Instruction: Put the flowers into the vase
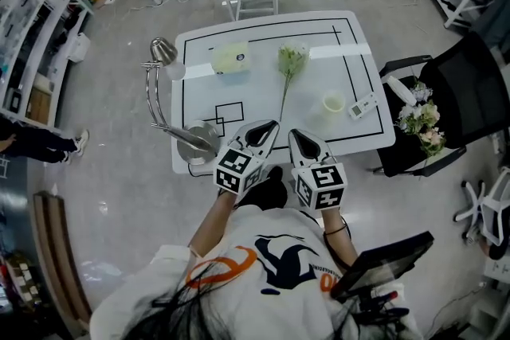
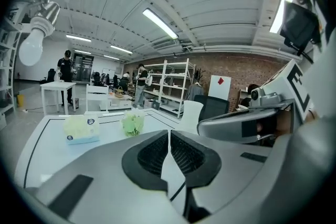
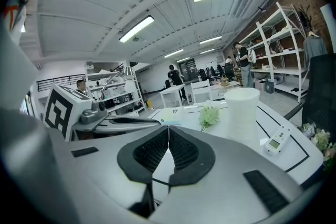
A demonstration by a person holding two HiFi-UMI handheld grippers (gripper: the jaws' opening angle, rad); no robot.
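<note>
A pale green flower (image 1: 292,59) with a long stem lies on the white table (image 1: 263,36), its head towards the far side. The same flower (image 2: 133,122) shows in the left gripper view and the flower (image 3: 209,115) in the right gripper view. A white vase (image 1: 333,103) stands upright to the flower's right, and the vase (image 3: 242,114) rises just ahead of the right gripper. My left gripper (image 1: 272,126) and right gripper (image 1: 293,134) hover side by side over the table's near edge, both shut and empty. Each stands well short of the flower and the vase.
A tissue pack (image 1: 229,57) lies at the far left of the table, a small white meter (image 1: 365,105) right of the vase. A desk lamp (image 1: 163,53) stands at the table's left edge. A black chair with a bouquet (image 1: 422,123) sits to the right.
</note>
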